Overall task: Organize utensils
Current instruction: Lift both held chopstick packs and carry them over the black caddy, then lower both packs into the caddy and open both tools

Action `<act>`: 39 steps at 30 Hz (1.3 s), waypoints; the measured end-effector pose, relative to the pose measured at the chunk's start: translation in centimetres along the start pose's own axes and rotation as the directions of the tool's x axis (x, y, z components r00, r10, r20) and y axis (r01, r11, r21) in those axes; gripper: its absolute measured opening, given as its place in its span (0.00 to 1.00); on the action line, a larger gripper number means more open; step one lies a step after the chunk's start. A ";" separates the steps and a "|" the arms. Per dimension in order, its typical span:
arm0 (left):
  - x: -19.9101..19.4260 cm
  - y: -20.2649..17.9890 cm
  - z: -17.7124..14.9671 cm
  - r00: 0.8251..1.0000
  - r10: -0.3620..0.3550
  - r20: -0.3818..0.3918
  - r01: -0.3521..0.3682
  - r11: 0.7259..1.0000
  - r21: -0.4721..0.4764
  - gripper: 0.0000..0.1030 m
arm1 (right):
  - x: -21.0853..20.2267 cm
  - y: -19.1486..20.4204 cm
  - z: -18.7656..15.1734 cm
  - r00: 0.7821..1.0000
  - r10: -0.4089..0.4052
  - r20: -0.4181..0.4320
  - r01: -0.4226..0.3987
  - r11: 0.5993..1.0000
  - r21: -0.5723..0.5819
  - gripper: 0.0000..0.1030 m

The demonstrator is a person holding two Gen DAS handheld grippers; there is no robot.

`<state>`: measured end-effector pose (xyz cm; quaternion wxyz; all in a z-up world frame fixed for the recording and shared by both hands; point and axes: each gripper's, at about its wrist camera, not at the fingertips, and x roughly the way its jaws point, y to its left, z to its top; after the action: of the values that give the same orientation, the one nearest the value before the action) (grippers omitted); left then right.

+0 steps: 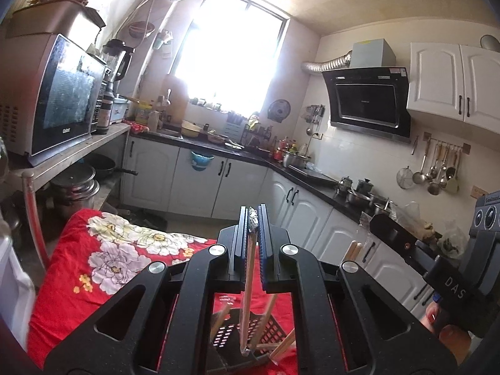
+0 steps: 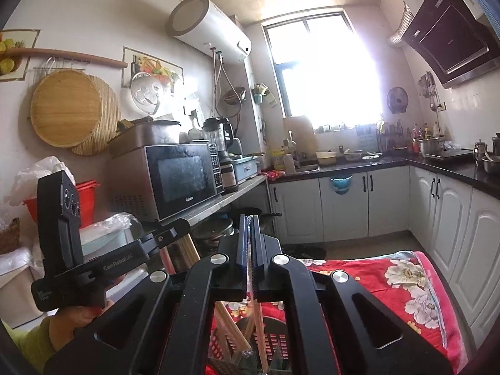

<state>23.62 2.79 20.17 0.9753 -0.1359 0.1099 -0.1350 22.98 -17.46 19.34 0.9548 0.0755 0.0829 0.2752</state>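
Left wrist view: left hand-held gripper, jaws pinching wrapped chopsticks that hang down toward a black slotted utensil basket holding more sticks. At the right edge, a hand on the other device.

Right wrist view: right hand-held gripper, jaws pinching a chopstick pair reaching into the same basket; bundled chopsticks beside it.

Surface: red floral cloth.

Room: kitchen, microwave, bright window, white cabinets, range hood.
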 end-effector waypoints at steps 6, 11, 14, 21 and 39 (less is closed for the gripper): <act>1.6 0.9 -1.8 1.000 0.020 -0.023 -0.021 1.000 -0.008 0.03 | 2.0 -0.9 -1.1 0.999 -0.029 -0.023 0.029 1.000 0.008 0.02; 2.6 1.3 -3.1 0.999 0.024 -0.042 -0.024 1.000 -0.007 0.03 | 2.9 -1.6 -2.1 0.999 -0.050 -0.023 0.050 0.999 0.010 0.02; 3.0 1.5 -3.9 0.998 0.027 -0.056 -0.028 1.000 -0.006 0.03 | 3.3 -2.2 -2.8 0.998 -0.055 -0.030 0.056 0.998 0.025 0.02; 3.6 1.8 -5.5 0.996 0.029 -0.084 -0.030 0.999 -0.010 0.03 | 4.0 -2.8 -4.6 0.996 -0.057 -0.062 0.060 0.997 0.051 0.02; 3.6 1.9 -8.3 0.991 0.044 -0.130 -0.046 0.999 -0.010 0.03 | 2.3 -3.4 -7.4 0.990 -0.094 -0.106 0.101 0.992 0.070 0.02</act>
<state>25.40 1.48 11.19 0.9680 -0.1305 0.1769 -0.1208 25.11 -18.32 11.20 0.9581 0.0931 0.1458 0.2283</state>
